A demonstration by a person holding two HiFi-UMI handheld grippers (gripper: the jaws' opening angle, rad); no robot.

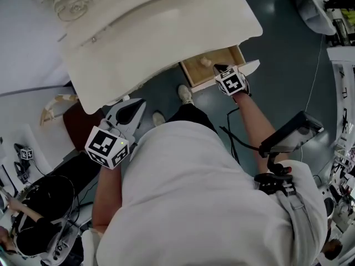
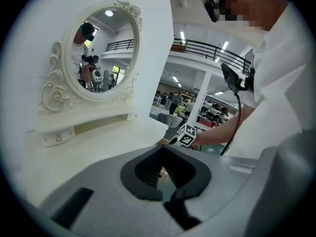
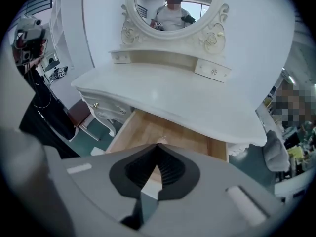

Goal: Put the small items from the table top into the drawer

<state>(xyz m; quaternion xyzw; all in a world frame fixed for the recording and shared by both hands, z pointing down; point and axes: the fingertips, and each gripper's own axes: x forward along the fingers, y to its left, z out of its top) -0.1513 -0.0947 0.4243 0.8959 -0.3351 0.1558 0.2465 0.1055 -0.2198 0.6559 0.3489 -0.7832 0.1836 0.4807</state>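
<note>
Right gripper (image 1: pixel 219 69) (image 3: pixel 158 147): jaws pressed together, tip to tip, nothing caught between them. It hovers over the open drawer (image 1: pixel 192 75) (image 3: pixel 122 131), tips pointing down into it.

One small pale item (image 1: pixel 206 61) lies on the wooden drawer bottom, near the back wall and just beyond the right gripper's tips. In the right gripper view a pale speck (image 3: pixel 161 140) shows at the jaw tips, probably the same item, though it is too small to be sure. It is apart from the jaws, not gripped.

The drawer stands pulled out from under the white table top (image 1: pixel 166 32) (image 3: pixel 173 93) (image 2: pixel 98 149), its light wood floor and side walls exposed.

Left gripper (image 1: pixel 140 103) (image 2: pixel 163 148): jaws also closed together and empty. It hangs low at the person's left side, just off the front edge of the table top and well apart from the drawer.

An oval mirror (image 2: pixel 101 48) (image 3: pixel 170 4) with a carved white frame stands upright at the back of the table, with small drawers beneath it.

The person (image 1: pixel 194 193), in a white top, stands against the table front; two pale shoes (image 1: pixel 186 93) show on the dark teal floor (image 1: pixel 288 65). A brown-seated stool (image 1: pixel 77 123) (image 3: pixel 79 113) sits to the left of the table.
</note>
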